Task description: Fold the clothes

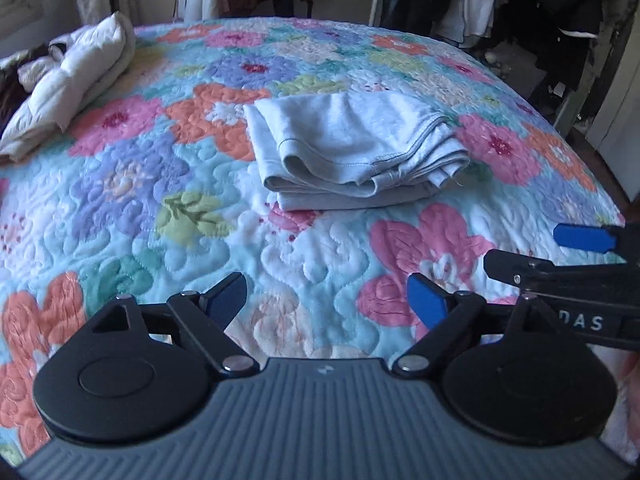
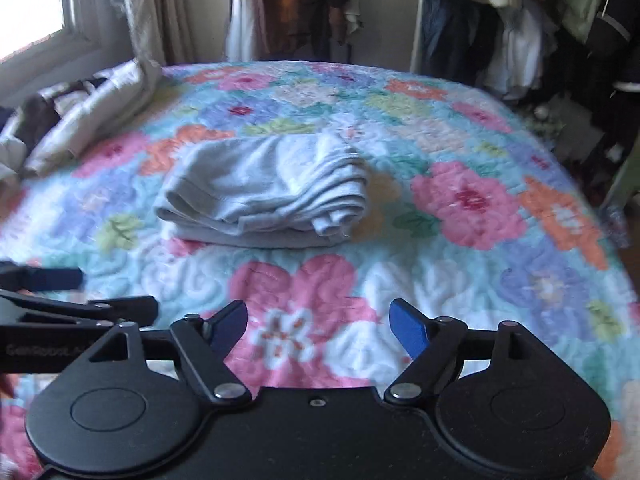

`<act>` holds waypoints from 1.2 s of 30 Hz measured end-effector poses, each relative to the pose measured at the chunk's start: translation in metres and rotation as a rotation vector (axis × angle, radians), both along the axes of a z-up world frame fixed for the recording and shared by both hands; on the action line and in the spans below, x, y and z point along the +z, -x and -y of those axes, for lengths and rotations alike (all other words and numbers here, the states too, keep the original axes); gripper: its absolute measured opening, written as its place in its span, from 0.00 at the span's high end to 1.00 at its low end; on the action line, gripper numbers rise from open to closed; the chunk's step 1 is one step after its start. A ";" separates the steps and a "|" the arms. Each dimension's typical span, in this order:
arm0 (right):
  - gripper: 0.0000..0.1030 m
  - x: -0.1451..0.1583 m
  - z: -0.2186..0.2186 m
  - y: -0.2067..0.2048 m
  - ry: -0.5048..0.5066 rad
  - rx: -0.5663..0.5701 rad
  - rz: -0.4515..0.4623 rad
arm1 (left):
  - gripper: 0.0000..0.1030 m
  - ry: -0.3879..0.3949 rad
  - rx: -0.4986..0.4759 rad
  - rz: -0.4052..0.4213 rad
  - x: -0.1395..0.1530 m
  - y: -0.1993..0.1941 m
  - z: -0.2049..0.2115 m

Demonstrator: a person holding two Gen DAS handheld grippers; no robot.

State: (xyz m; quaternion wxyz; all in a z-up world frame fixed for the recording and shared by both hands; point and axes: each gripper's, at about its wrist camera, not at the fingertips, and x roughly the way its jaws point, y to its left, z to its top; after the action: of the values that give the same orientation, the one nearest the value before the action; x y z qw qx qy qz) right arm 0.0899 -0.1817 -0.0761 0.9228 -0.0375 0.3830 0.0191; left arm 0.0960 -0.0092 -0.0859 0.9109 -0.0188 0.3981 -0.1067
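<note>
A pale grey-blue garment (image 1: 352, 148) lies folded into a thick stack in the middle of the flowered quilt (image 1: 160, 184); the right wrist view shows the same folded garment (image 2: 268, 192) left of centre. My left gripper (image 1: 326, 300) hovers over the quilt well short of the stack, jaws wide apart, nothing between its blue pads. My right gripper (image 2: 318, 326) is likewise open and empty, over a pink flower. The right gripper's fingers (image 1: 584, 236) show at the right edge of the left wrist view. At the left edge of the right wrist view, the left gripper's fingers (image 2: 52, 278) appear.
A rolled white puffy duvet (image 1: 76, 80) and other crumpled clothes lie at the bed's far left corner (image 2: 92, 112). Hanging clothes (image 2: 520, 20) and clutter fill the area behind and right of the bed. A window (image 2: 32, 8) is at the far left.
</note>
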 end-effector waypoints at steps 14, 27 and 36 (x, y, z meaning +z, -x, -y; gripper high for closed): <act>0.20 0.000 0.003 0.011 -0.030 -0.016 -0.021 | 0.08 0.050 0.026 -0.036 0.000 0.003 -0.007; 0.20 -0.001 0.015 0.011 -0.082 -0.095 -0.023 | 0.02 -0.017 0.065 -0.012 0.000 0.007 0.006; 0.20 -0.005 0.015 0.008 -0.090 -0.088 -0.039 | 0.00 -0.067 0.101 -0.056 -0.008 0.000 0.007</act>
State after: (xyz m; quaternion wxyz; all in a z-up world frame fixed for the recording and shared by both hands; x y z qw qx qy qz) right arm 0.0820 -0.1966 -0.0811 0.9158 0.0212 0.4010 -0.0036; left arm 0.0960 -0.0158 -0.0943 0.9038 -0.0114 0.4252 -0.0467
